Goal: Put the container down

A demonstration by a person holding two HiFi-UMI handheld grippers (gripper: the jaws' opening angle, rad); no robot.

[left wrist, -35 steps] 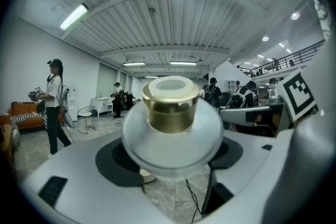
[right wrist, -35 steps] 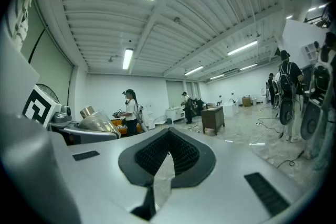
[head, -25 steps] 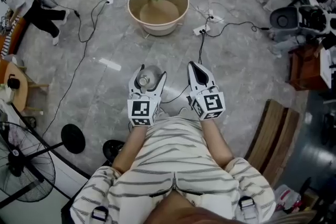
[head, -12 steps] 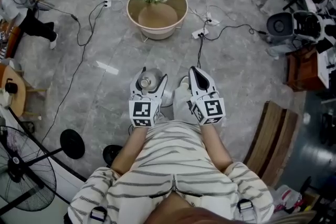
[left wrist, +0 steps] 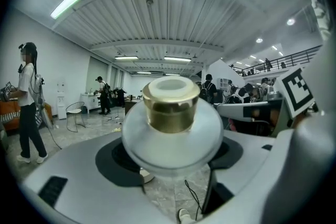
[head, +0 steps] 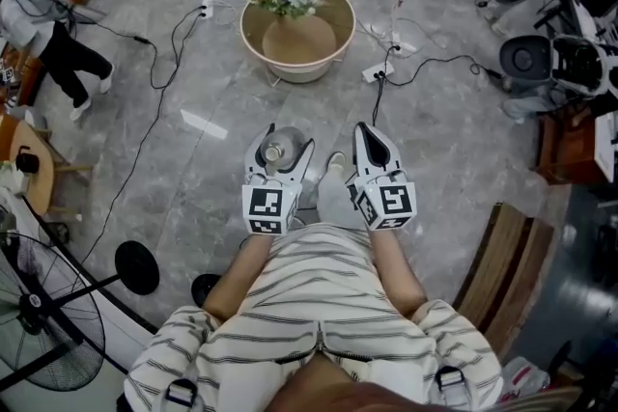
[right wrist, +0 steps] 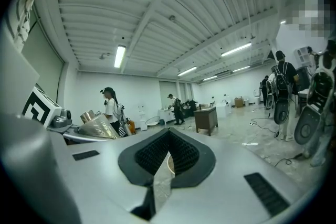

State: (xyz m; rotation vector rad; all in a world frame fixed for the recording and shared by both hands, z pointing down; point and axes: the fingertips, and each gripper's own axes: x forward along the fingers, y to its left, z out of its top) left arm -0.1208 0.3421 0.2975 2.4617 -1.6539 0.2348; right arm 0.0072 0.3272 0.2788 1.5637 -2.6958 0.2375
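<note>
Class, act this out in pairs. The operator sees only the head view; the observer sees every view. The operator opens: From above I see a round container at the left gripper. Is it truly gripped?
Observer: Yes. In the left gripper view, the left gripper has its black pads pressed on both sides of the container, against its round frosted body.
Operator: What tops it?
Observer: A gold collar with a white cap.
Operator: And the right gripper?
Observer: In the right gripper view, the right gripper is shut. Its ribbed pads meet at the tips with nothing between them.
</note>
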